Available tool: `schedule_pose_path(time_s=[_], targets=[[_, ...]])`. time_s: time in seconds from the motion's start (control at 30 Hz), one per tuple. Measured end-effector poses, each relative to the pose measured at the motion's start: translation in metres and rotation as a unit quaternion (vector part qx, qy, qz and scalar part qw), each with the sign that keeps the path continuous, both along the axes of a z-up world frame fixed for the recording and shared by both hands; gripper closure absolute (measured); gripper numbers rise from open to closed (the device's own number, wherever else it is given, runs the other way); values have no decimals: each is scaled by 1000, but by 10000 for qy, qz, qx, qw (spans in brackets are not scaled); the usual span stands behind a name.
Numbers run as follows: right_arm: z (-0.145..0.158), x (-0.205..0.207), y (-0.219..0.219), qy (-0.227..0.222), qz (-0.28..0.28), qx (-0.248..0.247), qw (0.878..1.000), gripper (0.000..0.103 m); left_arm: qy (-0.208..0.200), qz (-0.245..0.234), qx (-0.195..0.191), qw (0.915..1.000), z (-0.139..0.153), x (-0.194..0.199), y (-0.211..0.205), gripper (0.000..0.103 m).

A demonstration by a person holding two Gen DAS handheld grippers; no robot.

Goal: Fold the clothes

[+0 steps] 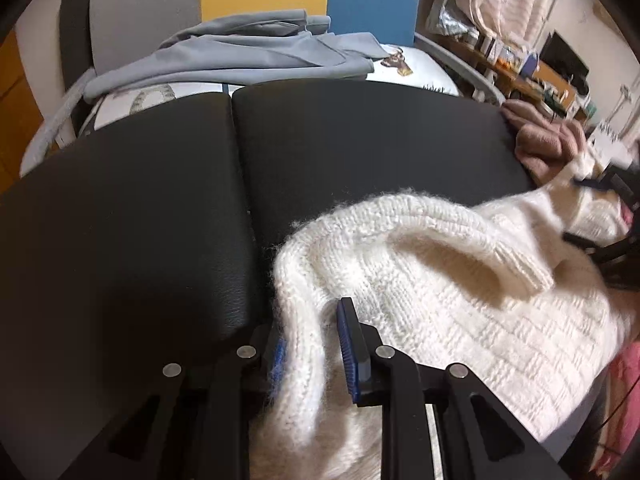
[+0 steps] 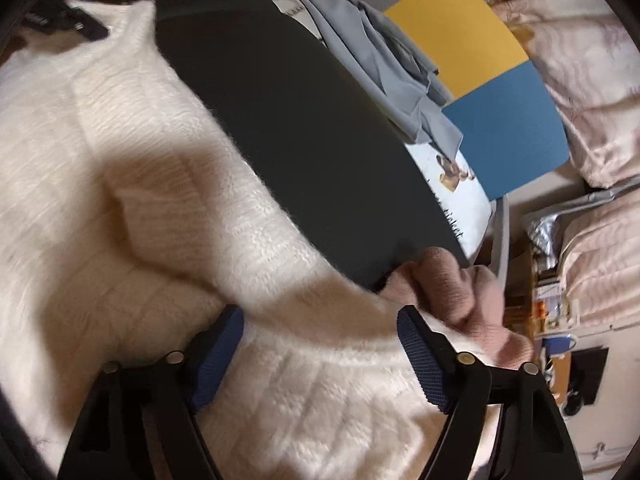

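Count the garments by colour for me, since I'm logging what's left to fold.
White: 1, the knit sweater, on the black bench, its edge pinched in the left tongs
Pink: 1, the pink knit at the bench's end
Grey-blue: 1, the grey-blue garment on the chair behind
Total: 3

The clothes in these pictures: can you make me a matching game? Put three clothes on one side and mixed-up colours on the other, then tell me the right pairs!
Things:
1. Fluffy knitted sweater
2. Smooth garment on the chair
3. Fuzzy garment at the bench's far edge

Colours:
A. Dusty pink
B. Cream white
C. Grey-blue

Pairs: 1-B, 2-C, 3-A.
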State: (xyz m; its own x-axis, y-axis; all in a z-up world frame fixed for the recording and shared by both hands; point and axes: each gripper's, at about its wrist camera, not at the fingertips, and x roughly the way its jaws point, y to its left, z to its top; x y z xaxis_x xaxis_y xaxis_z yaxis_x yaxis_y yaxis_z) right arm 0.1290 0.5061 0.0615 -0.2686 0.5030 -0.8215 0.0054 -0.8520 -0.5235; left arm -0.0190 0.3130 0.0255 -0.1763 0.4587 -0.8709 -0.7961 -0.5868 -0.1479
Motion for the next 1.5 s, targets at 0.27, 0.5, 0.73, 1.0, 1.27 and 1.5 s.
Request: schedule_pose_path(time_s=[0.27, 0.5, 0.73, 1.0, 1.27, 1.5], targets=[[-17, -7, 7, 486, -848, -596, 9934, 93, -333, 382, 988, 9938, -21, -7, -36, 82], [30, -9, -28, 1386, -983, -1087, 9794, 96, -504, 822, 1347, 9862, -23, -14, -73, 97], [25, -36, -102, 1742, -736, -2163, 9578, 103, -282, 1096, 1449, 9830, -10, -18, -124, 97], [35, -49, -153, 1866, -314, -2104, 9591, 80, 22, 933, 1301, 9871, -16, -6, -145, 96], [60, 19, -44, 492, -248, 344, 9979, 34, -103, 1126, 1569, 9811, -20, -7, -150, 93], [22, 22, -2, -289, -11, 634, 9976, 29, -26, 1119, 1606, 9806, -21, -1, -151, 92]])
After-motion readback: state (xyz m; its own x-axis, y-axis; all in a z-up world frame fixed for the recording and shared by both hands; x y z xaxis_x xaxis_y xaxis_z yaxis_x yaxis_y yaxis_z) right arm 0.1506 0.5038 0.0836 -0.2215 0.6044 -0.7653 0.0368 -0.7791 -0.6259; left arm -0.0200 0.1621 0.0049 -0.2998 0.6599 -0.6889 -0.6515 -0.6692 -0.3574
